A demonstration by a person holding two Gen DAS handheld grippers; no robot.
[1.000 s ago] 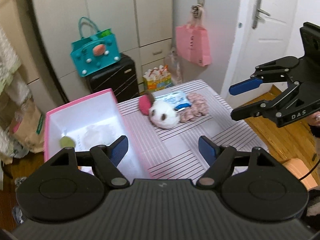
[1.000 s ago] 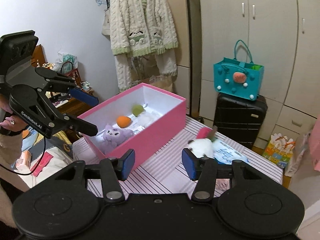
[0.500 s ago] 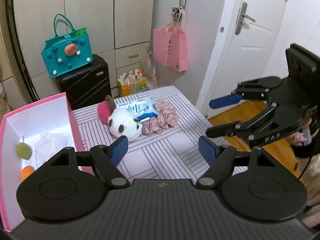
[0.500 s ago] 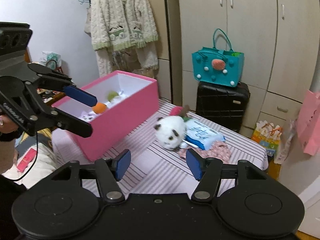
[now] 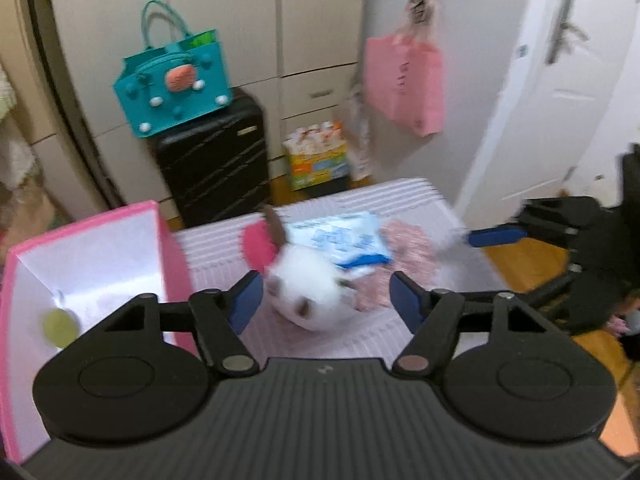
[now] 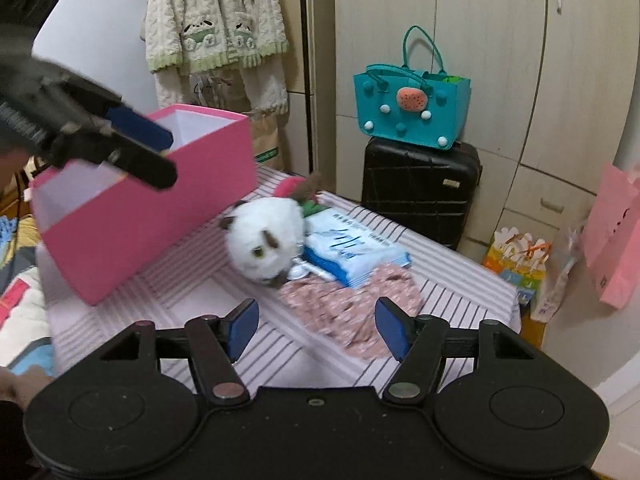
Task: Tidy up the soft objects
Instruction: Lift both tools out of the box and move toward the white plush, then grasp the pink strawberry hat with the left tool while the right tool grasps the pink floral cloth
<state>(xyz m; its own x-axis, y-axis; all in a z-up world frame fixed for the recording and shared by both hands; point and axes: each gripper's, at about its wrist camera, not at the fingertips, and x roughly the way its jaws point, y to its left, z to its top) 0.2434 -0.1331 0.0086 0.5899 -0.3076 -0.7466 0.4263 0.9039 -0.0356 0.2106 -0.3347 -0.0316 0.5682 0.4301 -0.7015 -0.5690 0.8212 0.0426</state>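
A white plush toy (image 5: 312,292) (image 6: 264,240) lies on the striped table (image 5: 420,200) beside a pink plush piece (image 5: 256,246), a blue-and-white tissue pack (image 5: 344,240) (image 6: 352,252) and a pink floral cloth (image 5: 408,248) (image 6: 352,308). My left gripper (image 5: 326,300) hovers just short of the white toy, which shows in the gap between its fingers. Its jaws are closing, and the pads do not touch the toy. My right gripper (image 6: 316,320) stands open over the floral cloth, holding nothing. The pink box (image 5: 168,248) (image 6: 140,224) stands at the left with a green ball (image 5: 60,326) inside.
A teal bag (image 6: 412,108) sits on a black suitcase (image 6: 420,188) behind the table. A pink bag (image 5: 404,80) hangs by the white door (image 5: 560,100). A snack carton (image 5: 316,160) stands on the floor. A knitted cardigan (image 6: 216,20) hangs at the wall.
Both grippers have come down and closer to the pile on the table. The white toy now sits between the left fingers in view, and the left jaws have narrowed. The right jaws have widened slightly.
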